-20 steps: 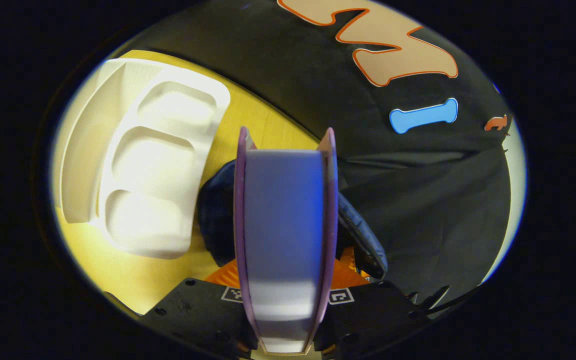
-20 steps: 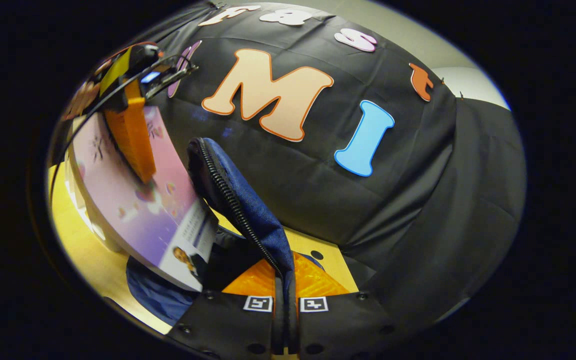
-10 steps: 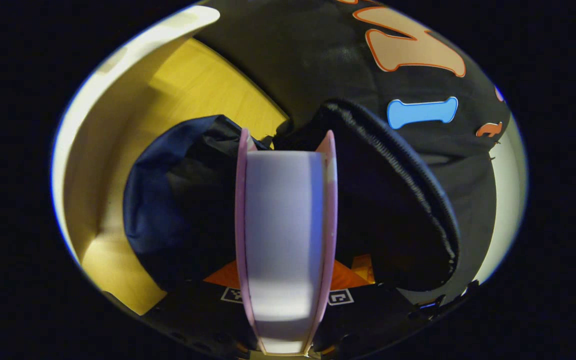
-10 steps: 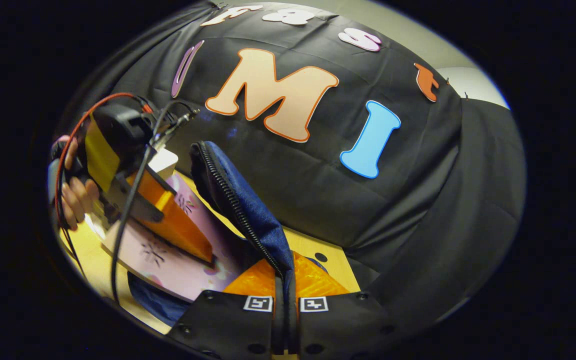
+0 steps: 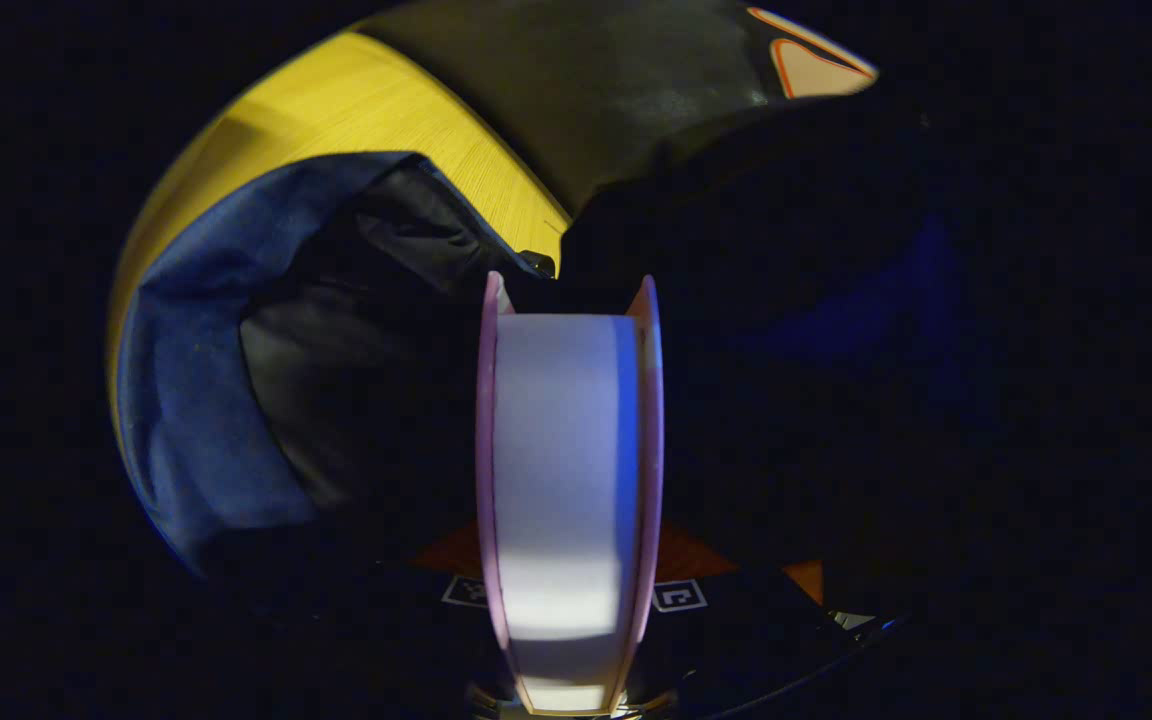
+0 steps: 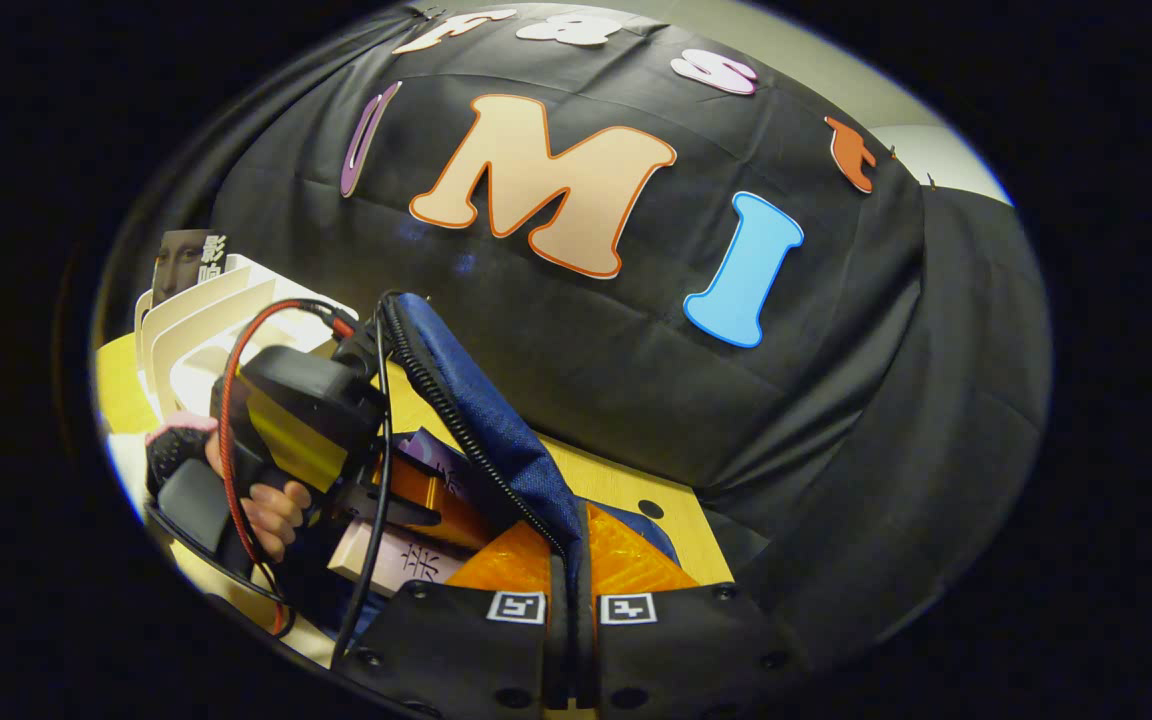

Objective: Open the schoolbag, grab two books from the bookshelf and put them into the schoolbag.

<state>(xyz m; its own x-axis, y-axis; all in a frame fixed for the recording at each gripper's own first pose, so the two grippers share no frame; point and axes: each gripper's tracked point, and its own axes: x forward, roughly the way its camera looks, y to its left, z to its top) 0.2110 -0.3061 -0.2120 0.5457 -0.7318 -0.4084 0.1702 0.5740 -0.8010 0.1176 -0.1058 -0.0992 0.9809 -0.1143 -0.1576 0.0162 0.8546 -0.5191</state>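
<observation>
While the yellow desk [image 5: 366, 110] stretched under everything, you had the blue schoolbag [image 5: 186, 400] lying open on it, its dark lining showing in the left gripper view and its mouth gaping toward the camera. You held the bag's zippered flap [image 6: 476, 420] upright with the right gripper [image 6: 568, 600], whose two orange fingers were pressed together on the fabric edge, so the flap stood up between them in the right gripper view. Beyond the bag, at the left of that view, the white bookshelf [image 6: 196, 310] stood on the desk with a book [image 6: 186, 262] upright in it. You carried the pink-covered book [image 5: 568, 480] in the left gripper [image 5: 568, 590], both fingers clamped on its covers, one against each side, with the white page edge facing the camera and running straight ahead into the bag's dark opening. From the right gripper view, that left gripper [image 6: 416, 500] sat low beside the raised flap, tilted down into the bag, and the book [image 6: 396, 560] showed as a pale corner with a purple cover just beside your right gripper's fingers. How deep the book sat inside the bag could not be told, because the interior was too dark. Your hand [image 6: 271, 510] wrapped the left gripper's handle, with a red cable [image 6: 226, 400] and a black cable looping around it.
</observation>
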